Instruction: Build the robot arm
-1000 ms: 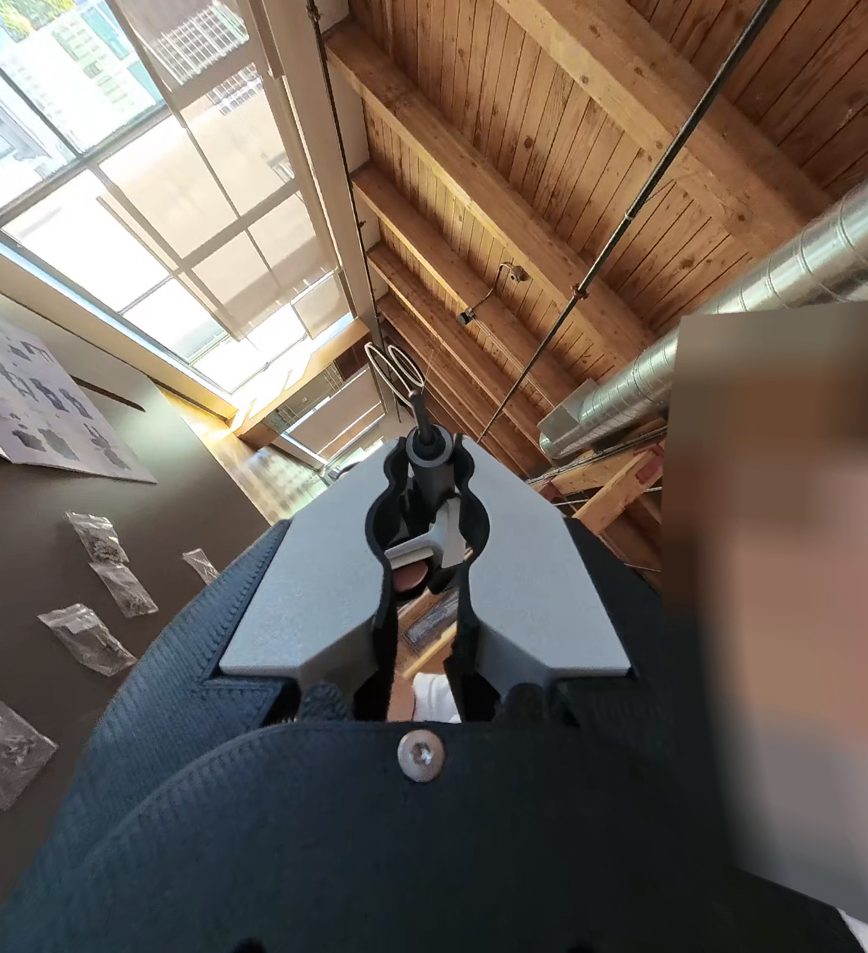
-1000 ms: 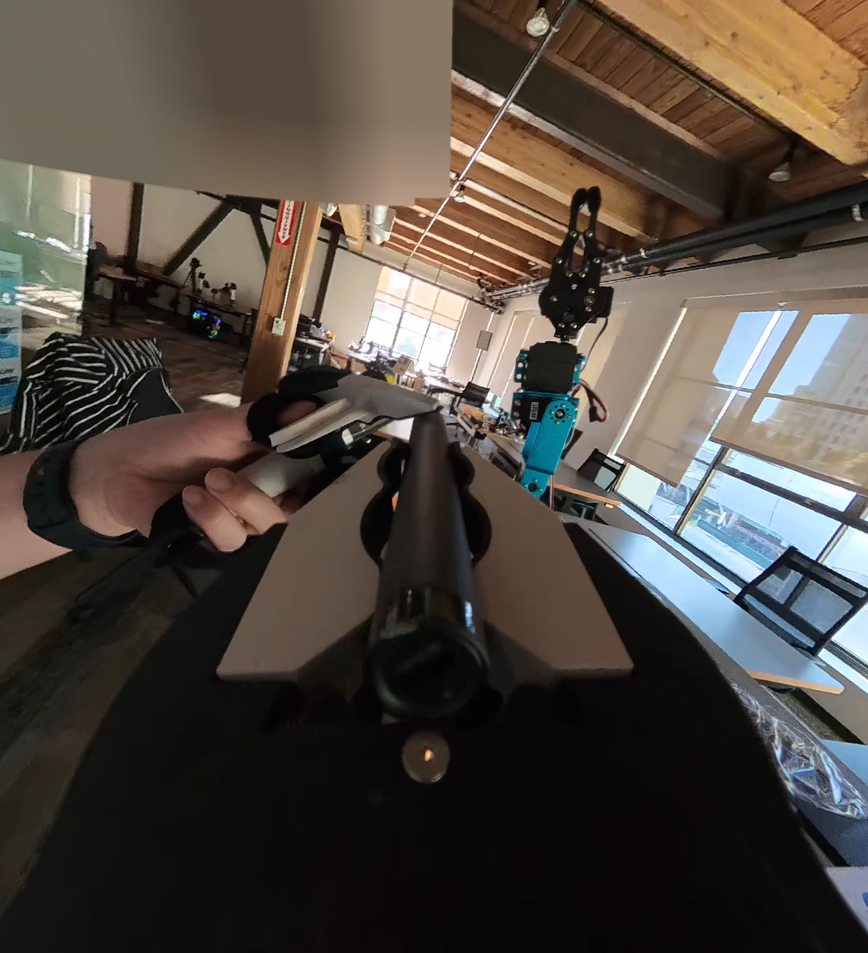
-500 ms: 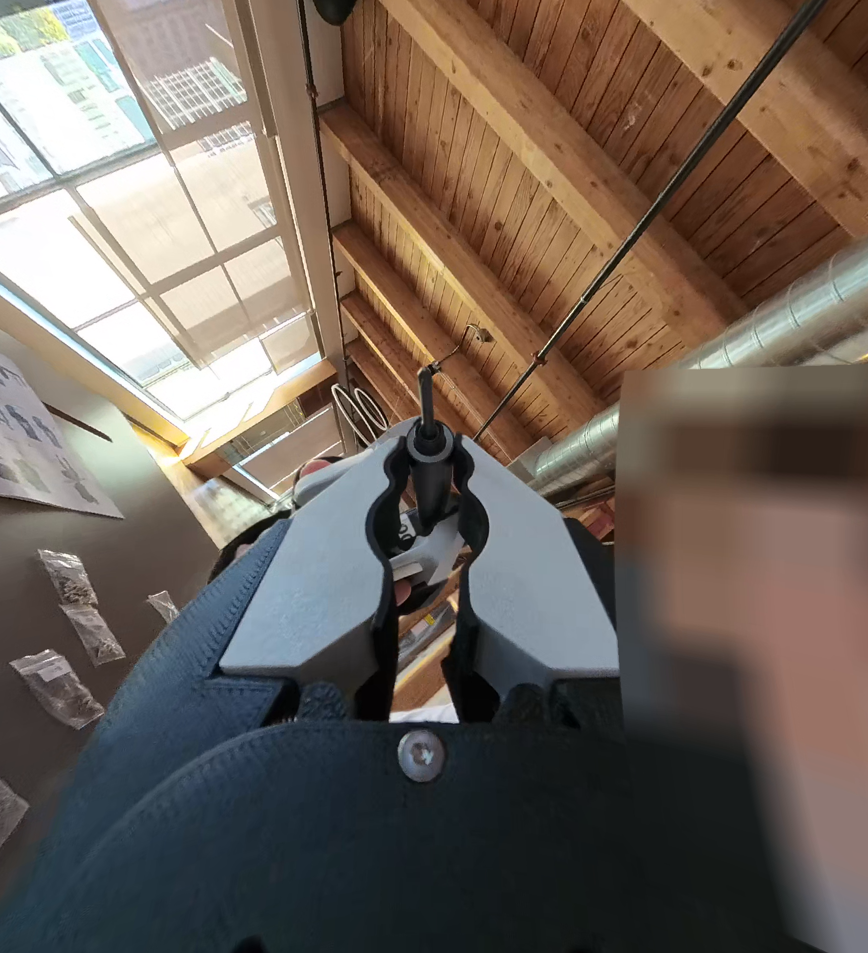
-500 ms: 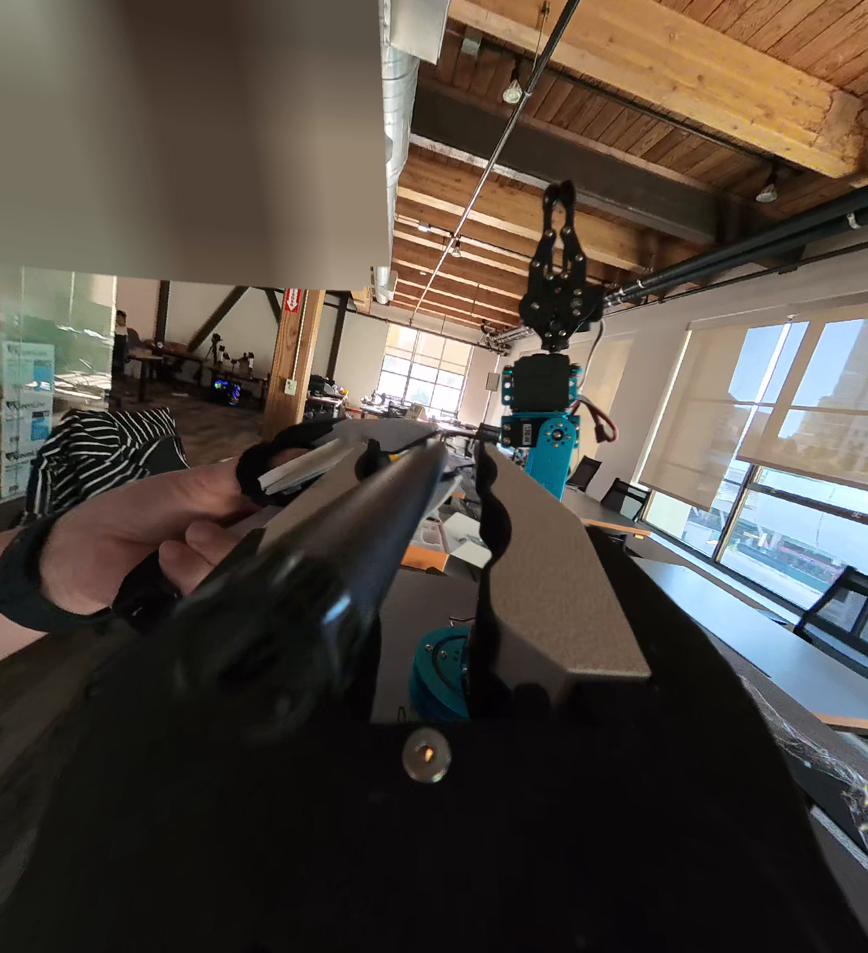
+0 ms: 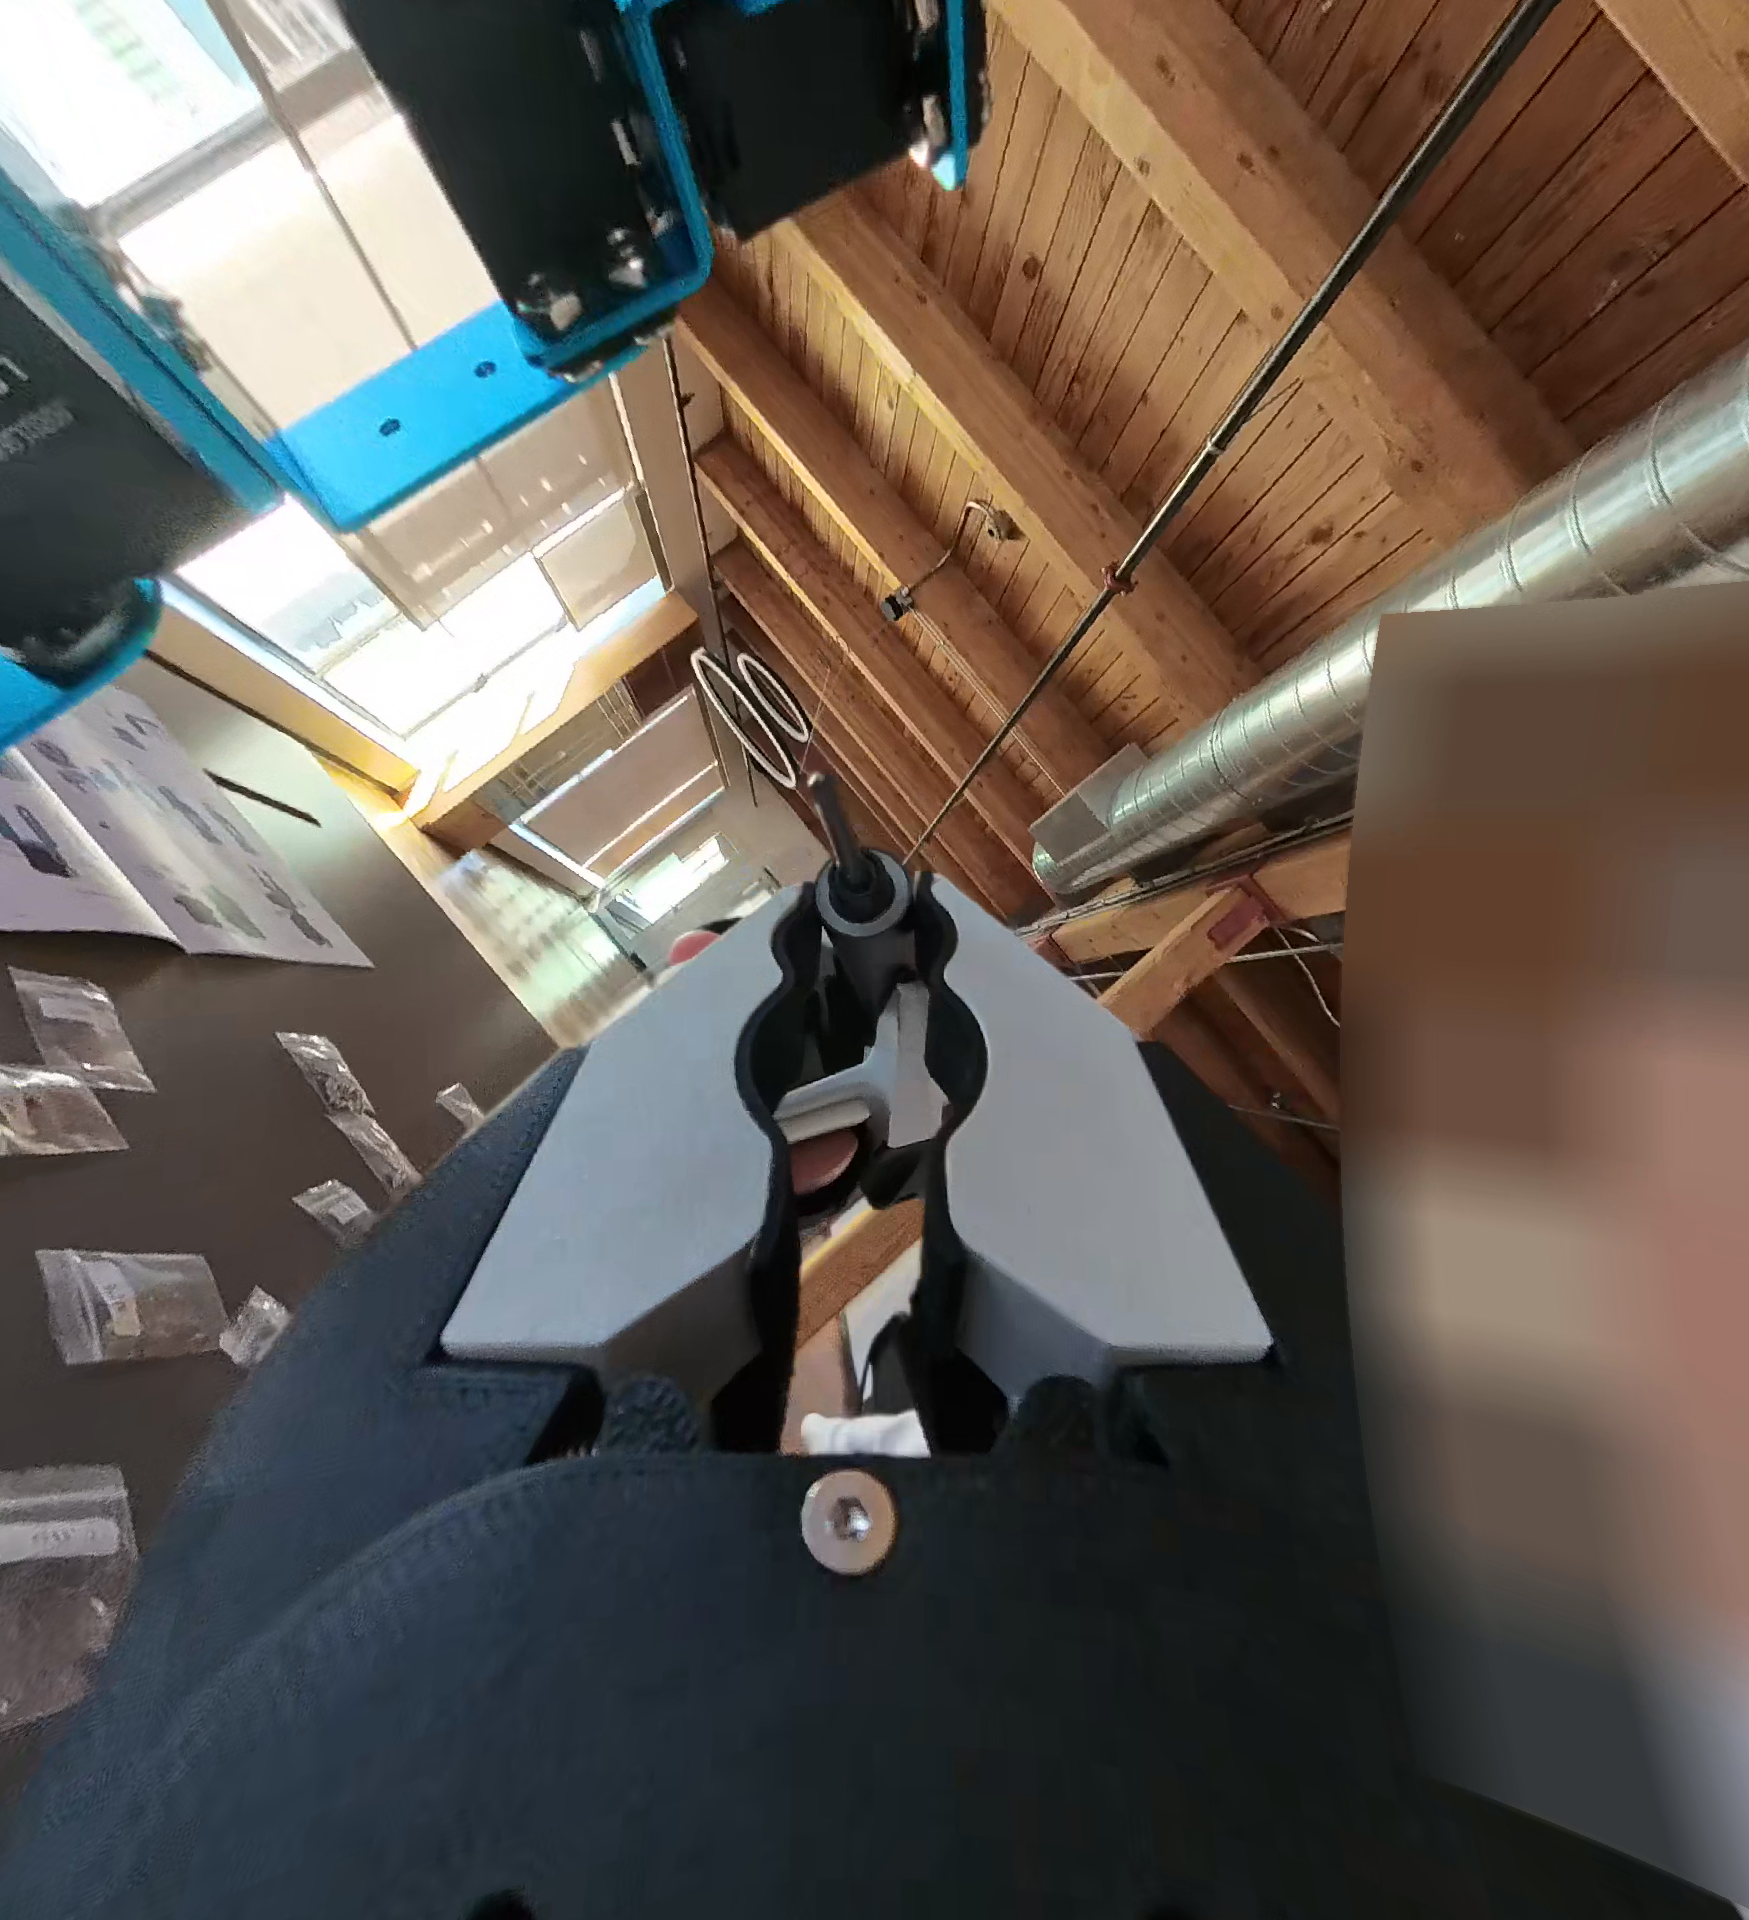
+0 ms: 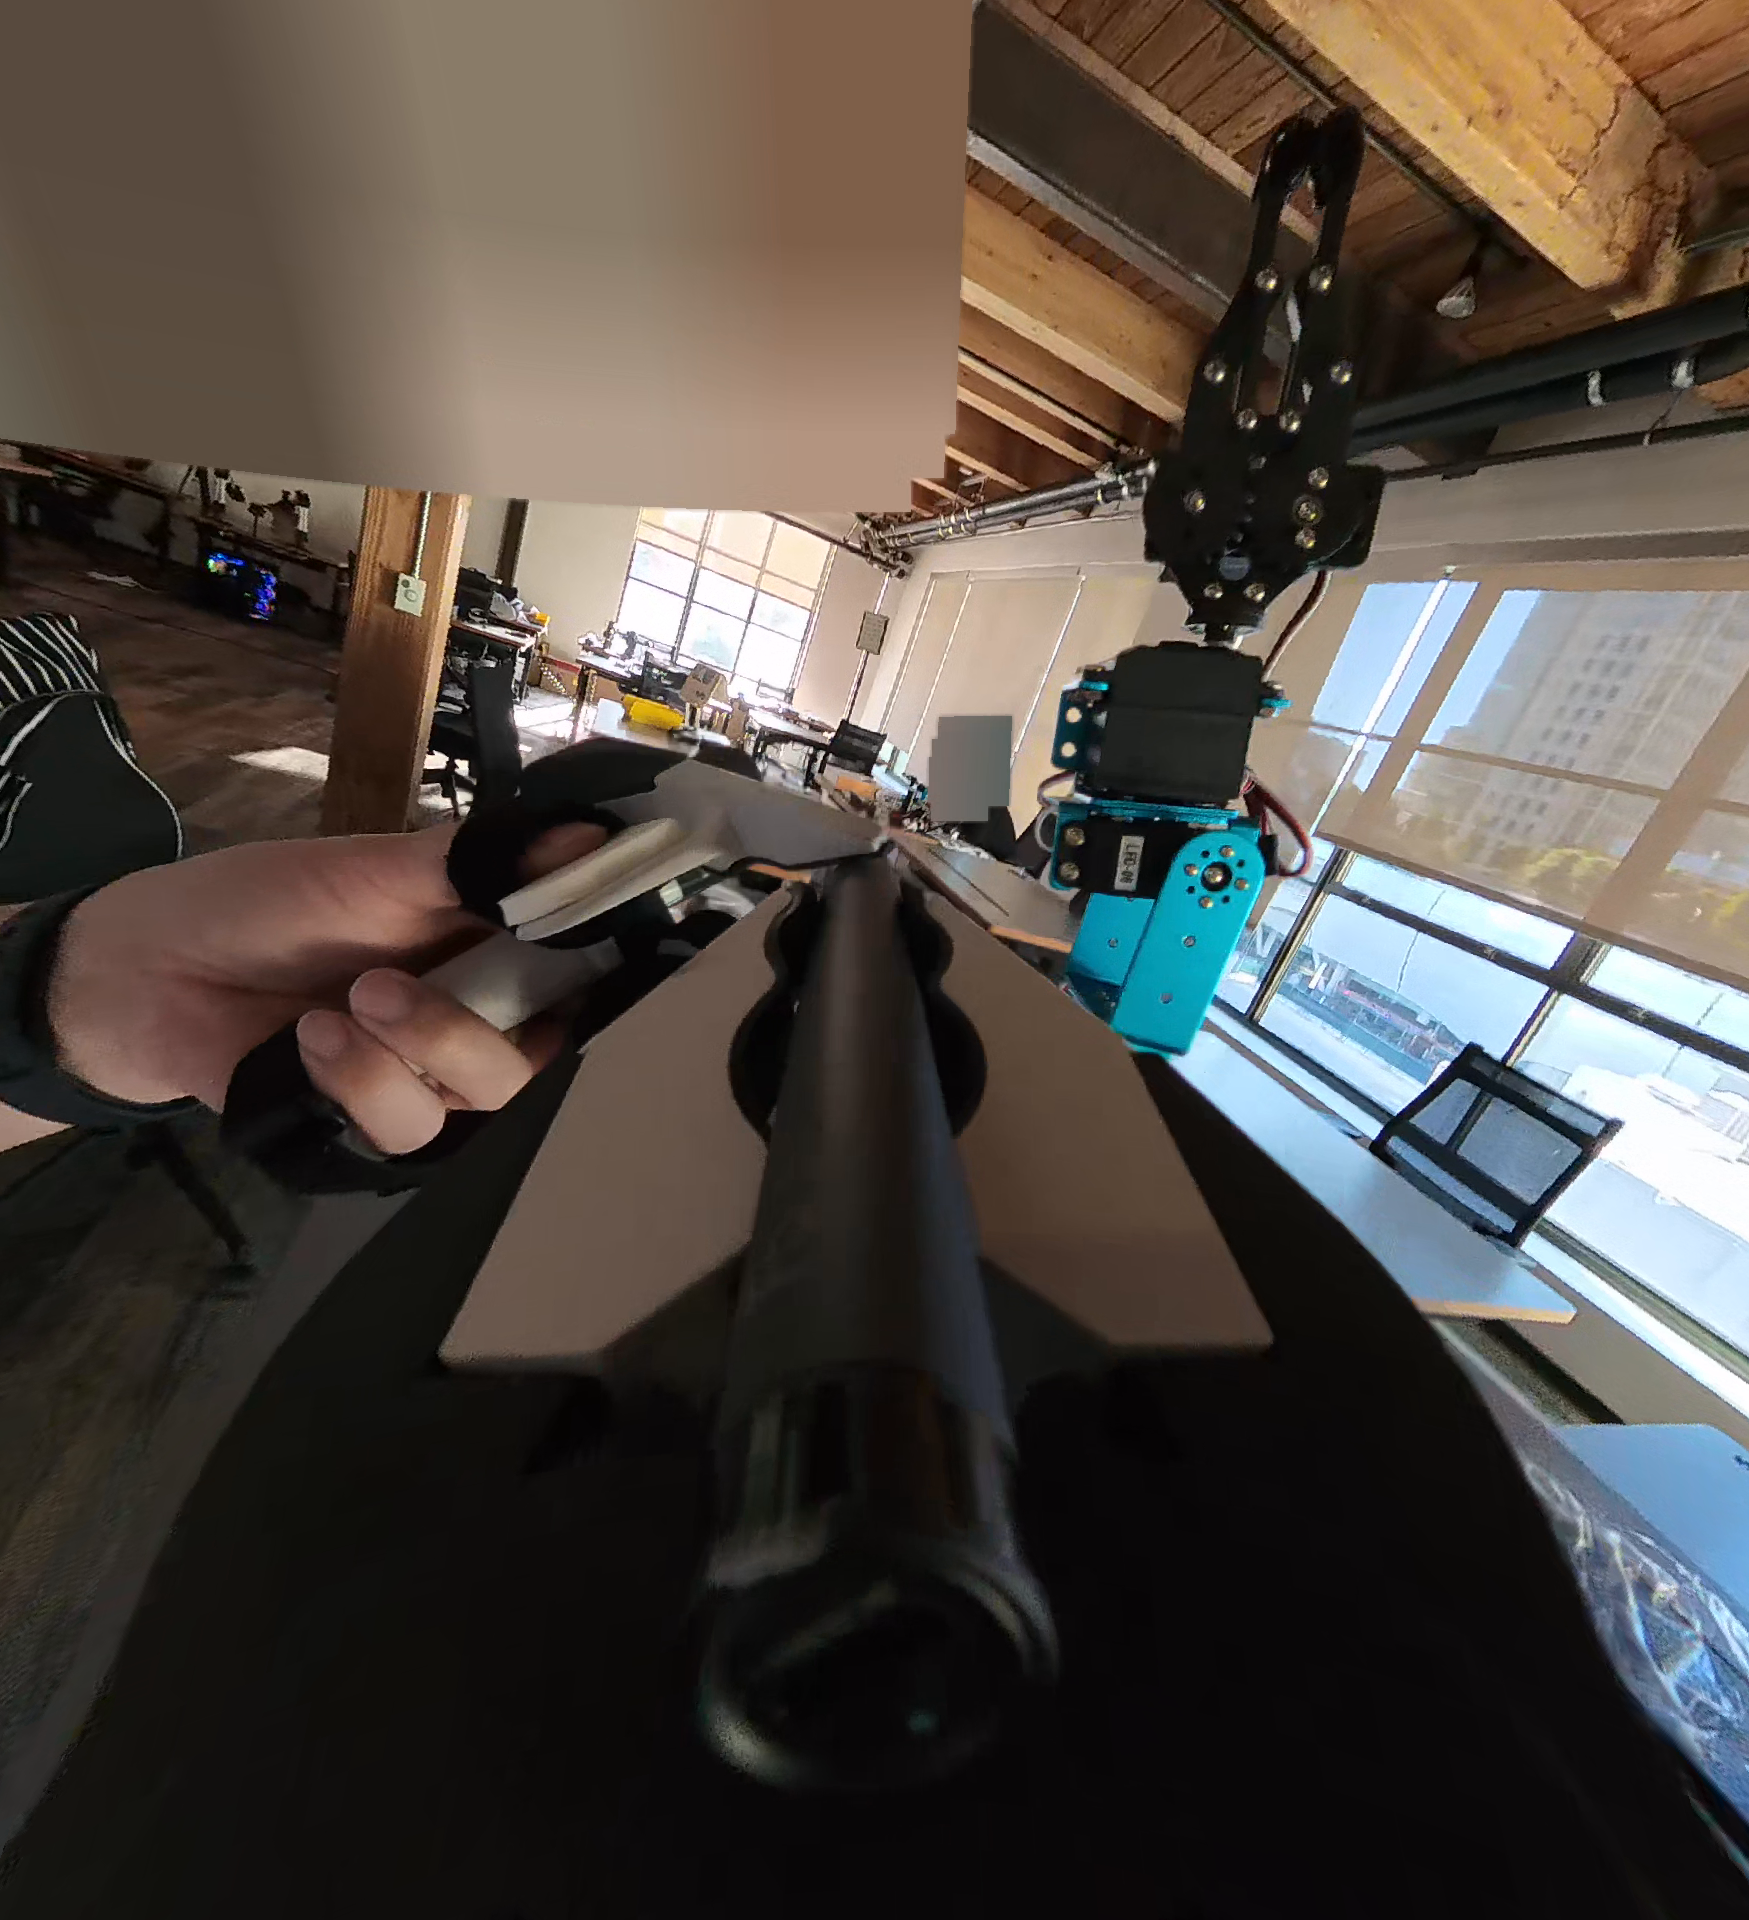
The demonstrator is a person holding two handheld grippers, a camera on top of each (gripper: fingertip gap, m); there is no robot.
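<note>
My left gripper (image 5: 859,906) is shut on the grey collar of a black screwdriver (image 5: 854,940); its thin metal bit (image 5: 824,812) sticks out past the fingertips. My right gripper (image 6: 865,894) is shut on the same screwdriver's long black handle (image 6: 865,1299), which runs back along the fingers toward the camera. In the right wrist view a hand holds the left gripper (image 6: 683,831), which meets the screwdriver's far end. A blue and black small robot arm (image 6: 1156,914) with a black claw (image 6: 1275,416) stands just right of the tip; it looms at the top left in the left wrist view (image 5: 537,208).
Several small clear plastic bags (image 5: 132,1304) of parts and a printed sheet (image 5: 122,852) lie on the dark table (image 5: 226,1091). More clear bags (image 6: 1680,1662) lie at the right. Long tables and a black chair (image 6: 1493,1143) stand by the windows. Both grippers' tips are close together, under 4 cm apart.
The screwdriver had swung left and tilted in the right gripper; it now lies straight between the fingers again. The left view has shifted so the blue robot arm fills its top left.
</note>
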